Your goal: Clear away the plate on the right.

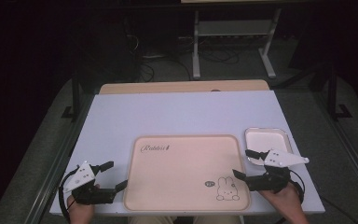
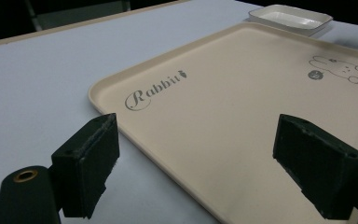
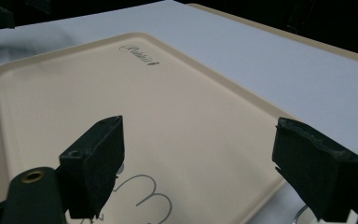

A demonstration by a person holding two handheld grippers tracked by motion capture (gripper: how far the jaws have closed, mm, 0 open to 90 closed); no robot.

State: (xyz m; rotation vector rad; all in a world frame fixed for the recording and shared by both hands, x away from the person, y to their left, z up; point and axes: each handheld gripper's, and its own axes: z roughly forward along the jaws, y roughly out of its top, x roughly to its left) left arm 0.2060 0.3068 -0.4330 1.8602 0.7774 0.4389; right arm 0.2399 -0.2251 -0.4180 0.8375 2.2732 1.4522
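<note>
Across the near half of the white table (image 1: 177, 112), a cream serving tray (image 1: 182, 168) is lying flat, printed with a script word near its far left corner and a small rabbit drawing (image 1: 227, 189) near its near right corner, and both grippers are flanking it. At the tray's left edge the left gripper (image 1: 109, 176) is hovering with its jaws spread wide and holding nothing; at the right edge the right gripper (image 1: 243, 164) is likewise gaping, empty, with one jaw reaching over the tray's near right corner. Judging by its thin raised rim and smooth matte face, the tray is probably behaving as a light, stiff plastic piece, somewhat slippery, so pinching the lip from opposite sides is looking like the sensible hold; a one-sided grip would likely let it tilt or slide. From the left gripper view, the left rim (image 2: 103, 108) is running just between the open jaws, well placed for such a pinch. Beside the tray's far right corner a small white rectangular dish (image 1: 267, 140) is sitting, just behind the right gripper, and it is looking like the one thing that could get knocked if the tray swings rightward. Beyond the table a metal stand (image 1: 233, 42) and cables are resting on the floor, well apart from the work.
</note>
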